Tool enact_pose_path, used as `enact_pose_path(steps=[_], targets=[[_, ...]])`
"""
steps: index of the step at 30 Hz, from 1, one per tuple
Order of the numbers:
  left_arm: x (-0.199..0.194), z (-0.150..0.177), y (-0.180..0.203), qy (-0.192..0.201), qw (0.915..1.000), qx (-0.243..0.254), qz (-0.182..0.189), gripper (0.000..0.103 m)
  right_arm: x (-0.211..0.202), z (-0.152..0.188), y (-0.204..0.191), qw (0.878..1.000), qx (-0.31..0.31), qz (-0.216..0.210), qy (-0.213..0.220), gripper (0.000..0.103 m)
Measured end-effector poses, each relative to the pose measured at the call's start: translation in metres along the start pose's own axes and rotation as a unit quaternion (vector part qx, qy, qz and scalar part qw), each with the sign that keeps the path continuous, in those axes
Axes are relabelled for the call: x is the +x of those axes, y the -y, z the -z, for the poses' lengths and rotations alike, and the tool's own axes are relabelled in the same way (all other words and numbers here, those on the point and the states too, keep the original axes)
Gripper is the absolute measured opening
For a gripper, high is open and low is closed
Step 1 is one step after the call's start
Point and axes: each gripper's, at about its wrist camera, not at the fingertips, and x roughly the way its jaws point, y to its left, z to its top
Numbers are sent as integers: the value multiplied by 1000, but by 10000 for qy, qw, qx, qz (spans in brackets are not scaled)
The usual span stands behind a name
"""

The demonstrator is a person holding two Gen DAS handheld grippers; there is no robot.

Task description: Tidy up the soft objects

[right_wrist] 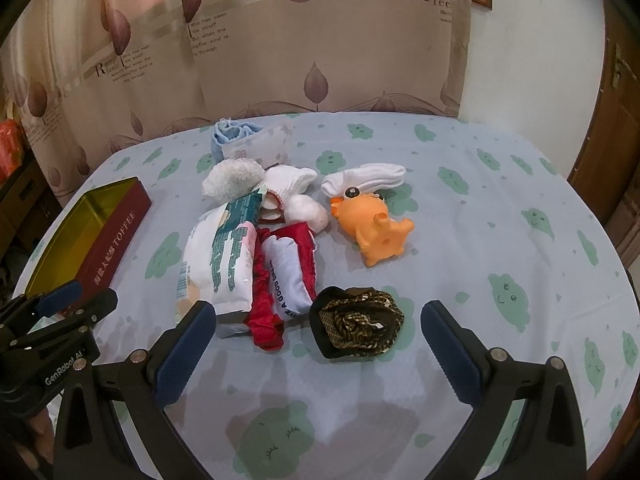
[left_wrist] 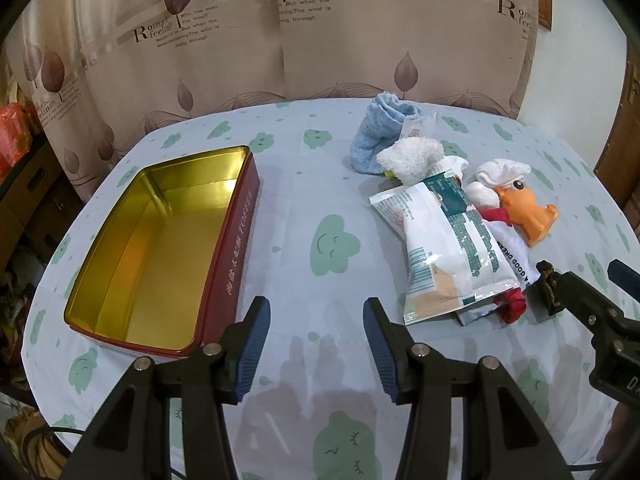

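A: Between the two sets of jaws, toward the right half of the table, lies the heap of soft things: a white plastic snack packet with teal print [right_wrist: 224, 256], a red satin cloth with a white printed panel [right_wrist: 286, 276], and a black-and-gold patterned fabric bundle [right_wrist: 356, 322] nearest of all

B: And farther back?

A: An orange rubber animal toy [right_wrist: 376, 232] lies to the right of the red cloth, with a rolled white sock [right_wrist: 364, 178] touching its head. Left of that sits a fluffy white plush piece [right_wrist: 232, 176], and at the far end a light blue folded sock [left_wrist: 376, 136] beside a small pale floral packet [right_wrist: 264, 142]

B: Where is the container?

A: The open red rectangular tin with a gold interior [left_wrist: 160, 248] stands on the left side of the table, well apart from the heap, with nothing inside it

B: What about the grippers?

A: The left gripper [left_wrist: 316, 344] hovers over bare cloth just right of the tin's near corner, jaws partly open and gripping nothing. The right gripper [right_wrist: 318, 346] has its jaws spread wide, one either side of the black-and-gold bundle, which sits just beyond the tips; the pads do not touch it

B: And underneath?

A: A pale blue tablecloth printed with green smiling clouds [left_wrist: 320, 184] covers the table, and a beige curtain with brown leaves and lettering [left_wrist: 224, 40] hangs behind
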Motion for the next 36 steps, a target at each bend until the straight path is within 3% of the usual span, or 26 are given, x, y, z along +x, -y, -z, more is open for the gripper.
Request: enact_pose_path(steps=[24, 28, 32, 36], targets=[[3, 0, -5, -5, 10000, 43, 67, 49, -3, -11, 18, 9999, -144, 23, 52, 98], [5, 0, -7, -5, 9999, 98, 95, 49, 7, -6, 30, 9990, -404, 60, -184, 96], [10, -1, -6, -35, 9998, 147, 119, 49, 27, 5, 38, 9959, -622, -113, -643, 81], [14, -3, -5, -75, 9997, 196, 148, 49, 43, 9, 44, 9935, -687, -256, -870, 80]])
